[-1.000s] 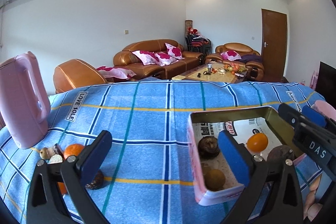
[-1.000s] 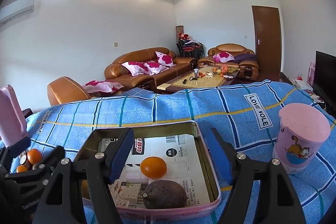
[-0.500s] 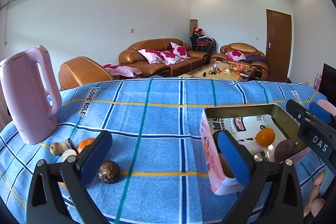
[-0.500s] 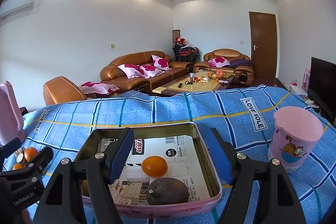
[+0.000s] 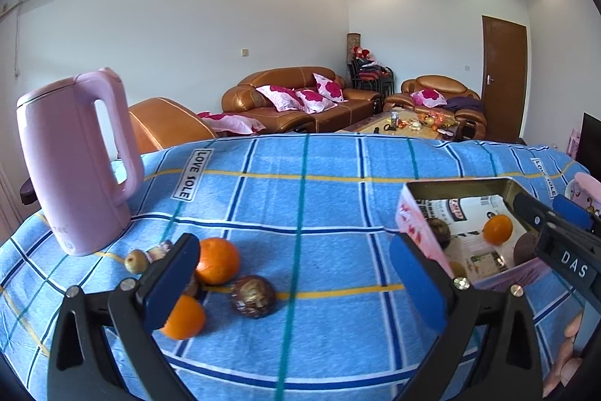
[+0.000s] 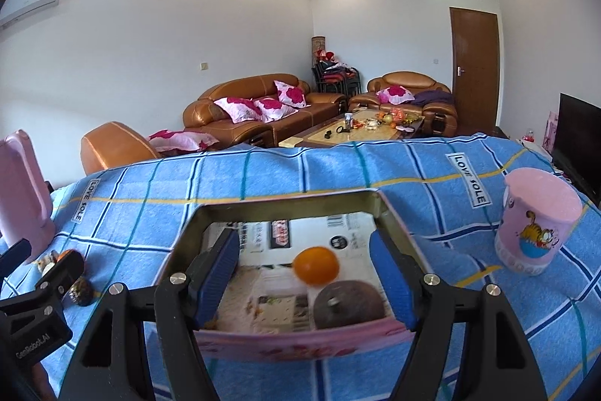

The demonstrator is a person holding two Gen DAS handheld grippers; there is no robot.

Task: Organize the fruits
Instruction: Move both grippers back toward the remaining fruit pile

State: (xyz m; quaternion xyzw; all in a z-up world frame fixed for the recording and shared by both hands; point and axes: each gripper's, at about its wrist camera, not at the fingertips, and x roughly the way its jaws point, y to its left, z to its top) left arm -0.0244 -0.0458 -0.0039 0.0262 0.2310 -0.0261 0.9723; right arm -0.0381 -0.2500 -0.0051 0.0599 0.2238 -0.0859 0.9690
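Now the left gripper (image 5: 296, 279) hangs over the blue checked cloth (image 5: 330, 198) with its fingers wide apart and nothing between them. A dark brown wrinkled fruit (image 5: 252, 296) lies in the gap, nearer the left finger. One orange (image 5: 218, 260) sits just beyond that finger's tip, a second orange (image 5: 184, 321) is partly hidden behind its pad, and a small greenish fruit (image 5: 136, 261) lies further out on that side, near the pink kettle (image 5: 75, 160). Outside the right finger stands the pink tin tray (image 5: 417, 232). The right gripper (image 6: 305, 275) is spread too, holding nothing, both fingers reaching over the tray's near wall. Between them, inside the tray, rest a small orange (image 6: 315, 265) and a dark round fruit (image 6: 351, 303). Beyond the right finger stands a pink cartoon cup (image 6: 535, 224).
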